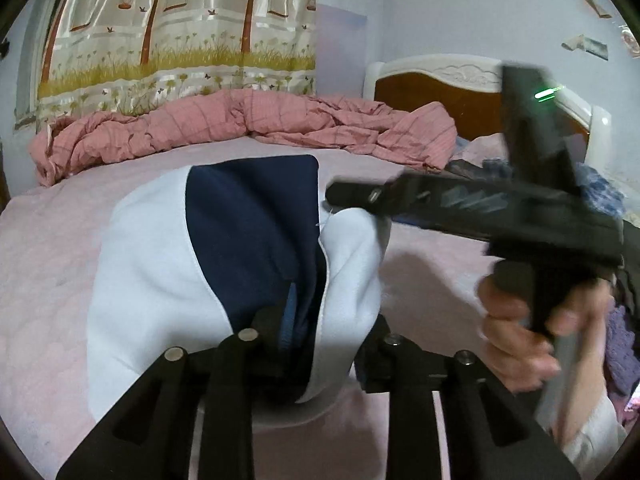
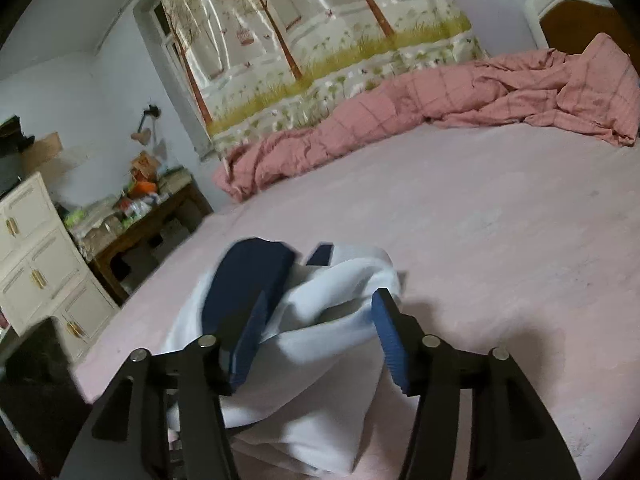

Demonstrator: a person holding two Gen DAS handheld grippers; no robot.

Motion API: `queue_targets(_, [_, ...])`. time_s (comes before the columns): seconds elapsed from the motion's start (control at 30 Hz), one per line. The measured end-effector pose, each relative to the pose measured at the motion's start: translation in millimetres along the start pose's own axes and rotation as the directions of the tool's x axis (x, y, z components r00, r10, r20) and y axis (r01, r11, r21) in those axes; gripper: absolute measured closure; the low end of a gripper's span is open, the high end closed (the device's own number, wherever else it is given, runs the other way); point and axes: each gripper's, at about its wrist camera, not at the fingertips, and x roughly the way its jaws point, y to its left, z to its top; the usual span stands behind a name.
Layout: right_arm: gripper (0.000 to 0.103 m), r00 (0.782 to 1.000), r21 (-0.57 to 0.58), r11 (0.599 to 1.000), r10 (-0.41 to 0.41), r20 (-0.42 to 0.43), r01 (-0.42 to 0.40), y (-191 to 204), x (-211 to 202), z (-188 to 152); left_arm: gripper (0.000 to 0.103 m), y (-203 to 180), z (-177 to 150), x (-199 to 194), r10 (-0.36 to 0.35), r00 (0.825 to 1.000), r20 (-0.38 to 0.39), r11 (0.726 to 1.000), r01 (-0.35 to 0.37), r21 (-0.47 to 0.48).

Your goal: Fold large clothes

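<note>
A white and navy garment (image 1: 208, 248) lies partly folded on the pink bed sheet (image 1: 52, 264). My left gripper (image 1: 304, 336) is shut on a bunched fold of it near the bed's front edge, with white cloth draped over the right finger. My right gripper shows in the left wrist view (image 1: 340, 194), blurred, just above the garment's raised white fold. In the right wrist view my right gripper (image 2: 320, 328) is open, its blue pads (image 2: 390, 340) on either side of the garment (image 2: 320, 320), which lies crumpled below and between them.
A crumpled pink quilt (image 1: 248, 124) lies along the far side of the bed below a tree-print curtain (image 1: 180, 28). A headboard (image 1: 440, 88) and dark clothes (image 1: 600, 192) are at the right. A cream cabinet (image 2: 40, 264) and cluttered wooden table (image 2: 140, 216) stand left of the bed.
</note>
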Motion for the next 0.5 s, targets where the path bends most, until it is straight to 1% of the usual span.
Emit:
queue_targets(0.03, [0.046, 0.999, -0.009, 0.999, -0.049, -0.023, 0.048, -0.6, 5.9, -0.9, 0.075, 3.6, -2.0, -7.9, -0.008, 1.0, 0.001, 1.0, 0.008, -0.01])
queue_targets(0.07, [0.046, 0.995, -0.015, 0.995, -0.096, -0.041, 0.096, -1.9, 8.8, -4.4, 0.074, 9.9, -4.4, -15.0, -0.02, 1.0, 0.007, 0.999, 0.02, -0.039])
queue_targets(0.1, [0.046, 0.991, -0.011, 0.993, -0.119, -0.059, 0.118, -2.3, 14.0, -5.1, 0.073, 16.9, -6.5, -19.1, -0.035, 0.999, 0.009, 0.997, 0.035, -0.073])
queue_targets(0.17, [0.047, 0.991, 0.003, 0.992, -0.122, -0.061, 0.122, -5.8, 12.9, -5.6, 0.073, 23.5, -8.1, -21.0, -0.049, 0.999, 0.023, 0.994, 0.051, -0.095])
queue_targets(0.2, [0.049, 0.991, 0.003, 0.992, -0.128, -0.039, 0.128, -4.9, 8.5, -5.2, 0.073, 22.9, -7.0, -19.9, -0.035, 0.999, 0.031, 0.995, 0.038, -0.089])
queue_targets(0.23, [0.051, 0.992, 0.002, 0.992, -0.125, -0.018, 0.125, -5.6, 4.0, -3.9, 0.075, 20.7, -5.4, -16.9, -0.02, 0.999, 0.028, 0.996, 0.022, -0.083])
queue_targets(0.27, [0.051, 0.993, 0.006, 0.993, -0.114, 0.006, 0.114, -5.0, -0.6, -1.4, 0.082, 17.7, -2.5, -13.4, 0.0, 0.999, 0.033, 0.997, 0.002, -0.078])
queue_targets(0.33, [0.051, 0.995, 0.024, 0.996, -0.081, 0.064, 0.08, -5.6, -14.0, 0.5, 0.087, 13.7, 5.1, -7.9, 0.027, 0.998, 0.053, 0.997, -0.023, -0.074])
queue_targets(0.4, [0.051, 0.993, 0.034, 0.996, -0.082, 0.088, 0.079, -7.4, -19.5, 1.7, 0.089, 13.4, 18.0, -7.4, 0.044, 0.995, 0.093, 0.995, -0.035, -0.09])
queue_targets(0.47, [0.051, 0.983, 0.067, 0.985, -0.166, 0.081, 0.16, -13.7, -17.7, 2.6, 0.09, 15.5, 35.1, -6.9, 0.05, 0.991, 0.126, 0.994, -0.037, -0.103])
queue_targets(0.5, [0.051, 0.977, 0.088, 0.975, -0.208, 0.043, 0.204, -19.4, -12.0, 2.5, 0.09, 17.2, 45.4, -7.1, 0.04, 0.989, 0.142, 0.993, -0.023, -0.117])
